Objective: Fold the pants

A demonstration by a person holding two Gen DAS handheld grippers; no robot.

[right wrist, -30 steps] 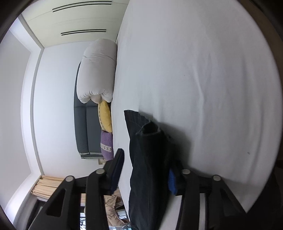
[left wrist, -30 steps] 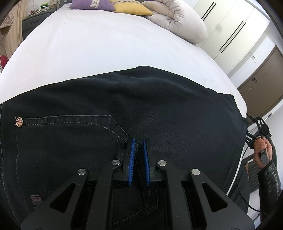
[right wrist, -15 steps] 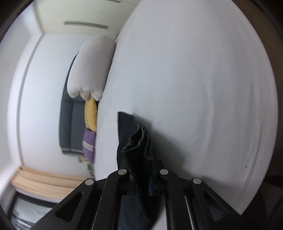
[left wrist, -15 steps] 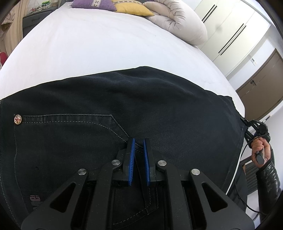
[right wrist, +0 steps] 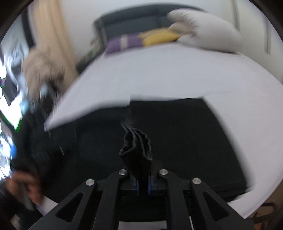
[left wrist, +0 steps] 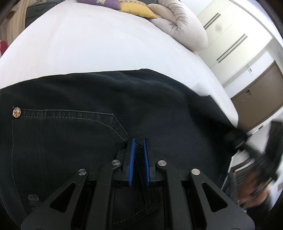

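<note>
Black denim pants (left wrist: pixel 123 109) lie spread on the white bed (left wrist: pixel 88 44), back pocket with a round rivet (left wrist: pixel 17 112) at the left. My left gripper (left wrist: pixel 138 141) is nearly shut with its blue pads on the fabric at the pocket's corner; I cannot tell if cloth is pinched. My right gripper (right wrist: pixel 143 178) is shut on a bunched stack of the pants' hem edges (right wrist: pixel 136 150), held above the flat pants (right wrist: pixel 176 132). The right wrist view is blurred by motion.
A rolled white duvet (left wrist: pixel 180 23), a yellow pillow (left wrist: pixel 136 8) and a purple pillow (left wrist: pixel 99 2) lie at the bed's head. White wardrobes (left wrist: pixel 230 35) and a brown door (left wrist: pixel 256 99) stand to the right. The other hand shows blurred (left wrist: pixel 256 177).
My right gripper closed on the pants' hem, then swung round fast with it, now facing the bed's head over the pants. My left gripper stayed in place on the pocket.
</note>
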